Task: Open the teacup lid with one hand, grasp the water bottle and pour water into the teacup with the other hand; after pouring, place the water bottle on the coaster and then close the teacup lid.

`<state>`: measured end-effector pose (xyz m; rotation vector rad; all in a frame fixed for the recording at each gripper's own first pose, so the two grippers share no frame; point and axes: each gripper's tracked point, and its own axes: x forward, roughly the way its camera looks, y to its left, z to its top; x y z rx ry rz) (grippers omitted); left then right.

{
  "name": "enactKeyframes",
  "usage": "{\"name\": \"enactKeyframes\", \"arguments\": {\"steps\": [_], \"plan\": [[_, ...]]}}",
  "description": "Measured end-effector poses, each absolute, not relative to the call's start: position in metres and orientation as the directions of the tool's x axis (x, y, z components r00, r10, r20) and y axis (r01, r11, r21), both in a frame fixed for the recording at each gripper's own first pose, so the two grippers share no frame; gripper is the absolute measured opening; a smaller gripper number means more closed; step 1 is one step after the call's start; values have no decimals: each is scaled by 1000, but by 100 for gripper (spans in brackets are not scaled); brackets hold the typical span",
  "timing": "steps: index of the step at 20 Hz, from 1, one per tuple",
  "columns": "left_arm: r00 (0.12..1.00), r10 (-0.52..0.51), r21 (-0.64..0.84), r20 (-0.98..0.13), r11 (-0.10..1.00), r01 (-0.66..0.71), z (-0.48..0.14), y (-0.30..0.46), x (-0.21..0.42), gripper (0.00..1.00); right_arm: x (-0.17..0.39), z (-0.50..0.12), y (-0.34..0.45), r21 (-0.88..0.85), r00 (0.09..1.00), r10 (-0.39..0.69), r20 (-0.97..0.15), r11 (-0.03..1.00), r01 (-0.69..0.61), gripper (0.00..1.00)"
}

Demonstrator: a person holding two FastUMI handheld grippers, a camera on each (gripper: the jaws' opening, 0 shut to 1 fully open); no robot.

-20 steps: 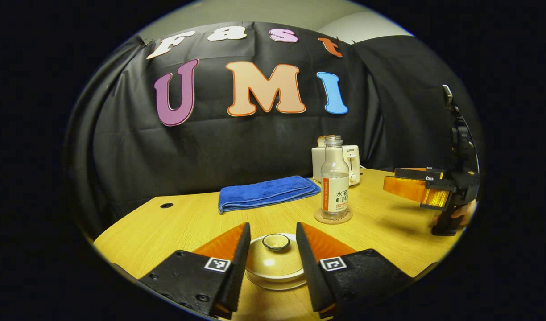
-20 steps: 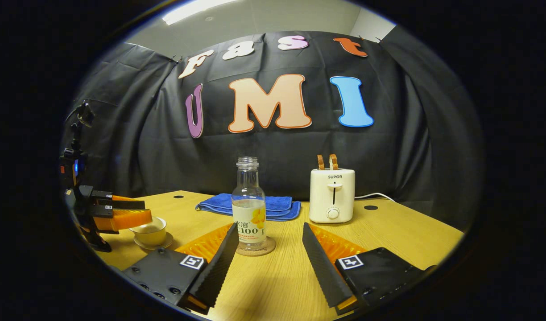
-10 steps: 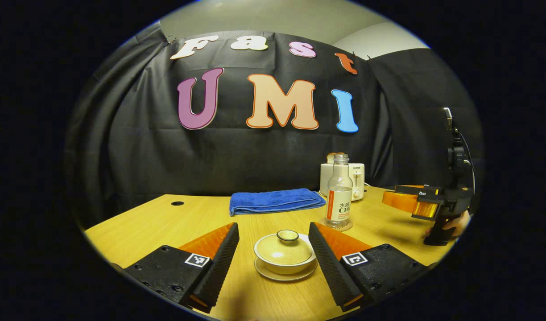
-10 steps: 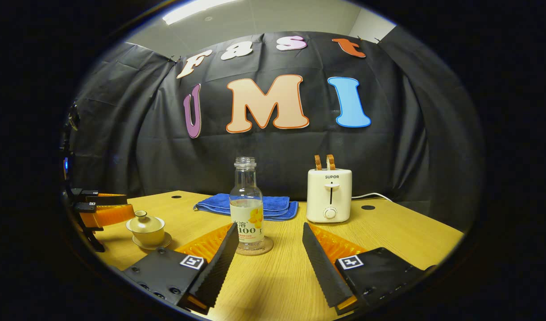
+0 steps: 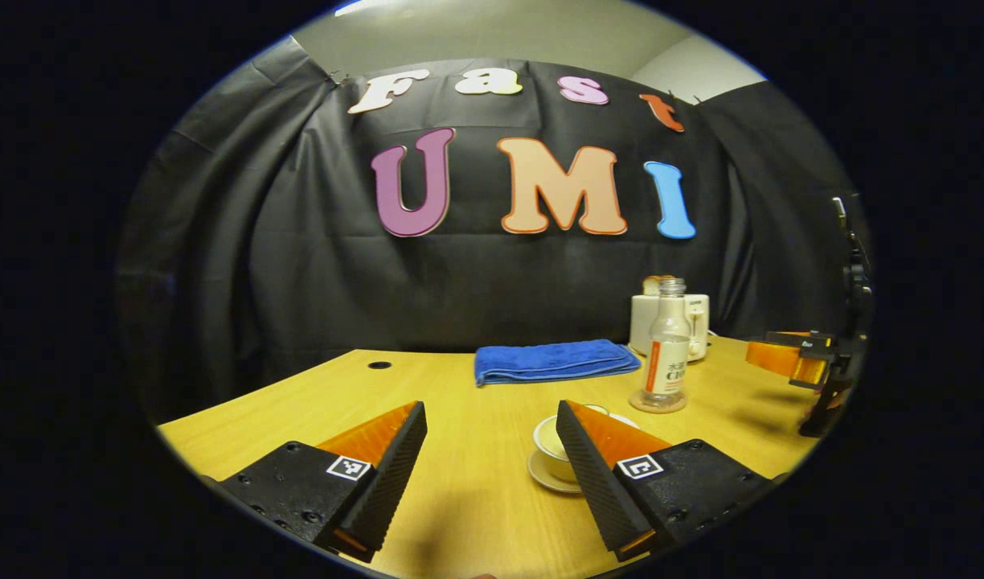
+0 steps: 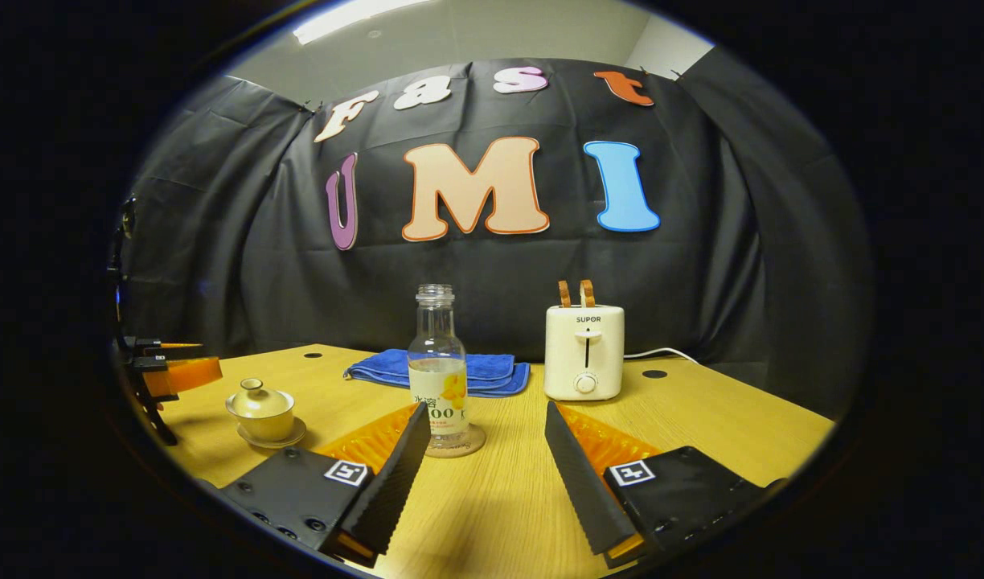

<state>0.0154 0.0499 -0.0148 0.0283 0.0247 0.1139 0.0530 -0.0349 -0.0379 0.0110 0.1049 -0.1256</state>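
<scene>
Right gripper view: the right gripper, jaws wide and empty, faces bare light wooden tabletop before the clear plastic water bottle upright on its round cork coaster. Leftward sits the lidded cream ceramic teacup. The left gripper also gapes, empty. The cream toaster reads SUPOR.

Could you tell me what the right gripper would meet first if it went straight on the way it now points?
Probably the water bottle on its coaster: it stands just left of the line between the open right gripper fingers, so the left finger may touch it first. Depth is hard to judge.
</scene>
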Motion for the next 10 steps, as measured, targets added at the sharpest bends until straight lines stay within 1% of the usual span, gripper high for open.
{"name": "enactKeyframes", "arguments": {"steps": [2,5,6,8,9,10], "plan": [[988,155,32,-23,988,-154,-15,58,14,95,51,-37,-39,2,985,-137,-104,990,138,92],[988,154,32,-22,988,-153,-16,56,14,96,50,-37,-44,-1,981,-162,-103,987,162,92],[988,154,31,-22,988,-153,-16,56,14,95,49,-37,-44,-2,981,-164,-103,986,165,94],[988,154,31,-21,988,-153,-16,56,14,96,48,-37,-46,-2,980,-170,-102,985,171,90],[988,154,31,-21,988,-153,-16,56,14,96,47,-37,-46,-2,980,-172,-102,985,172,90],[988,154,32,-21,988,-153,-16,56,14,95,46,-37,-46,-3,980,-173,-102,985,174,94]]}}
